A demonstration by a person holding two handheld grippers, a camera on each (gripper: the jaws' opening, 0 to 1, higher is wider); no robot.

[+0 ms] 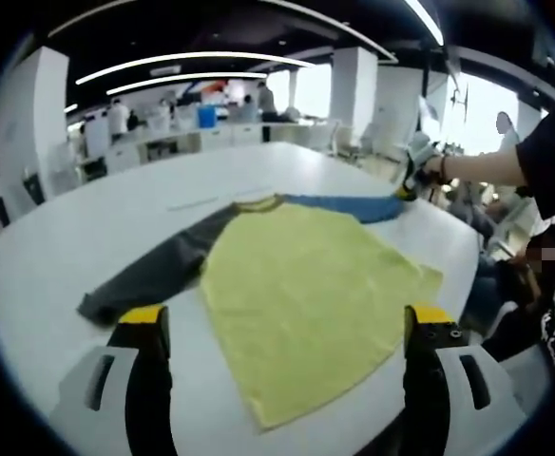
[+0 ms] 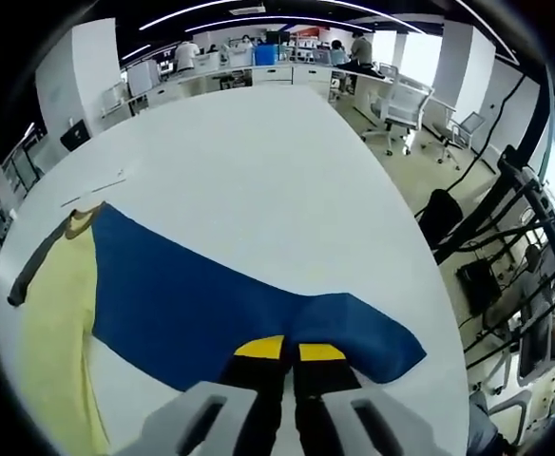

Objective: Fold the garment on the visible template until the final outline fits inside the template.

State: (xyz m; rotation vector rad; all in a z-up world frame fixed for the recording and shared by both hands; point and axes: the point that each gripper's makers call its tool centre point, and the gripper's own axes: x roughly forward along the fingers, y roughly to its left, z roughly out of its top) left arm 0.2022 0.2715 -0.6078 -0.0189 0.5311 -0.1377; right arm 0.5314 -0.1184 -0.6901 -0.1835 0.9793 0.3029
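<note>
The right gripper [image 2: 290, 350] pinched the shirt's blue sleeve [image 2: 211, 304] on the white table [image 2: 258, 161], while the left gripper [image 1: 287, 318] hung spread above the yellow shirt [image 1: 301, 294].

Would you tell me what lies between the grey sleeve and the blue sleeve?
The yellow body of the shirt, topped by its neckline, lies between the grey sleeve and blue sleeve, in the left gripper view.

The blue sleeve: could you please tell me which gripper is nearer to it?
Right. The right gripper is shut on the blue sleeve; the left gripper hovers open near the yellow shirt body's hem, away from that sleeve.
</note>
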